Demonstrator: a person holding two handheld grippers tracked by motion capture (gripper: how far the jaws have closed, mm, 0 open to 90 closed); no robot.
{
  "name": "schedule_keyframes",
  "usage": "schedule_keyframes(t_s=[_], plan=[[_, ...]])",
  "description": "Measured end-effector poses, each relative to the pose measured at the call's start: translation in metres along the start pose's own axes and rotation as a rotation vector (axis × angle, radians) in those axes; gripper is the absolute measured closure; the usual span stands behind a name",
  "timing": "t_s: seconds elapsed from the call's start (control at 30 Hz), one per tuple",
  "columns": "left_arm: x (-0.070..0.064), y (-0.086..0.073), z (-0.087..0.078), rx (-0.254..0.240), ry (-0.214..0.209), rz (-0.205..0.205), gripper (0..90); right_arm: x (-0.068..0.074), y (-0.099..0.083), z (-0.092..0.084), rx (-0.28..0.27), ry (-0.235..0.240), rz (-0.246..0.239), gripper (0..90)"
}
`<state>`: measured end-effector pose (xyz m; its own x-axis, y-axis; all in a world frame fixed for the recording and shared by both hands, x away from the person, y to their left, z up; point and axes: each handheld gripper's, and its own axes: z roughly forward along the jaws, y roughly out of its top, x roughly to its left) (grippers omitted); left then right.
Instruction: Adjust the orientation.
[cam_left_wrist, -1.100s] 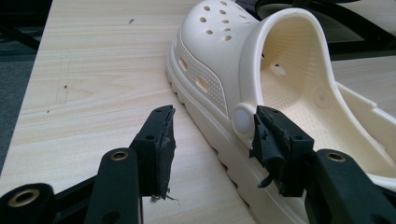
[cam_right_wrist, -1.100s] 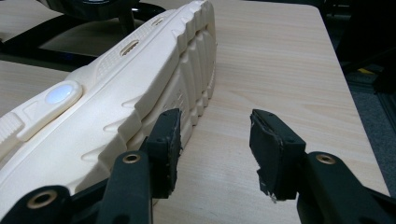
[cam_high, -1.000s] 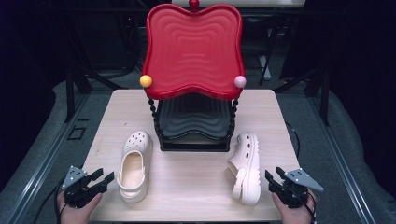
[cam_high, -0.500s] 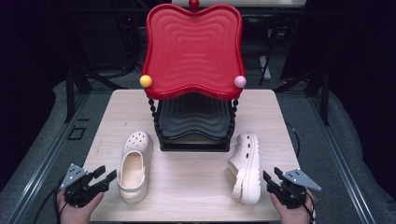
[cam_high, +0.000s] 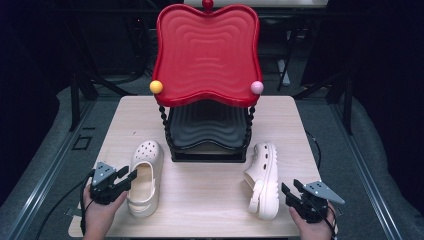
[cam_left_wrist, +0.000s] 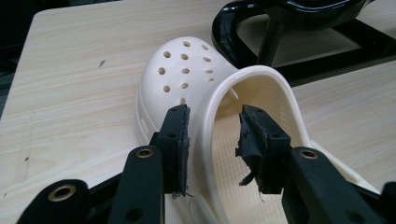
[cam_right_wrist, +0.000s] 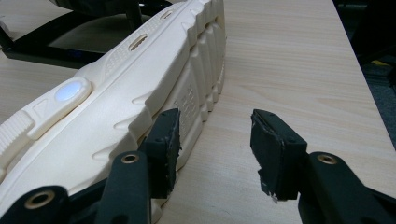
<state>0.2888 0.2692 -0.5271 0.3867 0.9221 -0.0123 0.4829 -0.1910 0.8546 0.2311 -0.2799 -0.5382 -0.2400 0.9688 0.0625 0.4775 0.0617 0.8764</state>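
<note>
Left gripper view is showing the left gripper (cam_left_wrist: 212, 135) closing its jaws astride the upright cream clog's (cam_left_wrist: 196, 88) side wall – pads not yet pressing (next: pinch firmly). Right gripper (cam_right_wrist: 215, 149) is waiting, jaws spread, beside the tipped clog (cam_right_wrist: 140, 79) – on a pale wooden table (cam_high: 200, 195), dark room around

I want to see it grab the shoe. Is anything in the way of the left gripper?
Nothing visible is. The left gripper already has its jaws on either side of the rim of the upright clog, and they have just been closing. The pads do not yet press on it.
</note>
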Motion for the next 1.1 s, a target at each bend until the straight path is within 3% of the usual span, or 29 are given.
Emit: schedule_keyframes(t_s=[0.07,0.2,0.37,0.63,0.7,0.93,1.1], plan=[[-0.001,0.001,0.006,0.006,0.013,0.015,65.6,0.0,0.0,0.0,0.002,0.001,0.001,52.0],[-0.007,0.003,0.013,0.018,0.074,0.098,70.0,-0.001,0.0,0.001,-0.005,0.007,0.006,51.4],[-0.005,0.004,0.02,0.017,0.077,0.087,70.3,-0.001,0.0,0.0,-0.005,0.01,0.007,51.4],[-0.006,0.004,0.023,0.013,0.097,0.135,73.2,-0.001,-0.001,0.002,-0.009,0.014,0.011,51.4],[-0.006,0.004,0.022,0.012,0.111,0.16,75.2,-0.001,0.0,0.001,-0.007,0.015,0.009,51.3],[-0.008,0.0,0.01,0.021,0.124,0.184,78.8,-0.004,-0.001,0.0,-0.015,0.014,0.023,51.4],[-0.012,-0.004,-0.005,0.029,0.099,0.183,80.6,-0.005,-0.001,-0.001,-0.014,0.013,0.032,51.3]])
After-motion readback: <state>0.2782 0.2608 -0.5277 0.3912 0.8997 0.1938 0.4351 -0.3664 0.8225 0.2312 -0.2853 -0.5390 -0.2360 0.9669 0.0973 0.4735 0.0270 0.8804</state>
